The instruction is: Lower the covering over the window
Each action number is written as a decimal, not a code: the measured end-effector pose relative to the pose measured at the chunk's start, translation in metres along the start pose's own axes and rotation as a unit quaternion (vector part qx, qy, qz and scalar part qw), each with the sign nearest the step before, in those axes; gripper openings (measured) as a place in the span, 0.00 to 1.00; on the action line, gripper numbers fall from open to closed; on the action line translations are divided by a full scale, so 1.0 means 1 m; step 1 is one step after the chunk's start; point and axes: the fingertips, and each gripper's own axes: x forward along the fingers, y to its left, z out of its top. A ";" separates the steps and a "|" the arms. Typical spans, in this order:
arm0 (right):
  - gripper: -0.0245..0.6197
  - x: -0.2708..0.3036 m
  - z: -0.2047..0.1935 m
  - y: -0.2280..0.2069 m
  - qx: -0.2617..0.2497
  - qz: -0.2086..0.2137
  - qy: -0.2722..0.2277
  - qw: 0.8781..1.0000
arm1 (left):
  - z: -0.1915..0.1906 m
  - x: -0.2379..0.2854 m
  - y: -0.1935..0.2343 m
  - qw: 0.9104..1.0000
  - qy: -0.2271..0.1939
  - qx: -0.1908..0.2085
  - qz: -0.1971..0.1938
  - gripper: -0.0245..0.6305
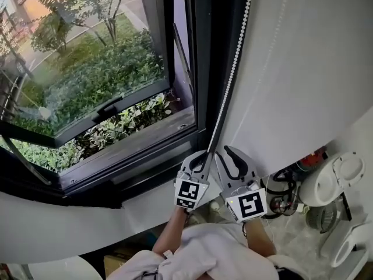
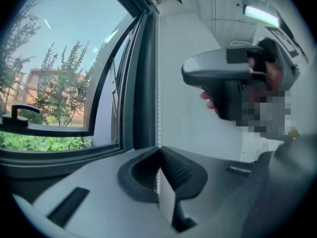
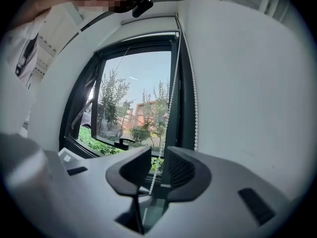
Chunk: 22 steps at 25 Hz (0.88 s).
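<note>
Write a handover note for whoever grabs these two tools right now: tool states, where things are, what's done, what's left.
Left tool: shut on the bead chain.
Right tool: open, with the chain running loose between its jaws.
The chain hangs along the window frame on its right side.
Done: chain gripped.
Left: pull it to bring the covering down; the glass shows uncovered.

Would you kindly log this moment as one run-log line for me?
left gripper: shut on bead chain | right gripper: open, bead chain runs between jaws, not gripped | window: uncovered
</note>
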 end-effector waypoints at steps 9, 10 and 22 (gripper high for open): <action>0.18 0.021 0.043 -0.002 0.000 0.017 -0.037 0.999 | -0.004 -0.028 -0.014 1.000 0.002 -0.001 -0.022 0.06; 0.18 0.022 0.047 -0.003 0.001 0.018 -0.039 0.999 | -0.004 -0.030 -0.016 1.000 0.001 -0.002 -0.024 0.06; 0.03 0.007 0.052 0.010 0.058 0.048 -0.067 0.995 | -0.013 -0.041 -0.035 0.999 0.004 -0.015 -0.047 0.06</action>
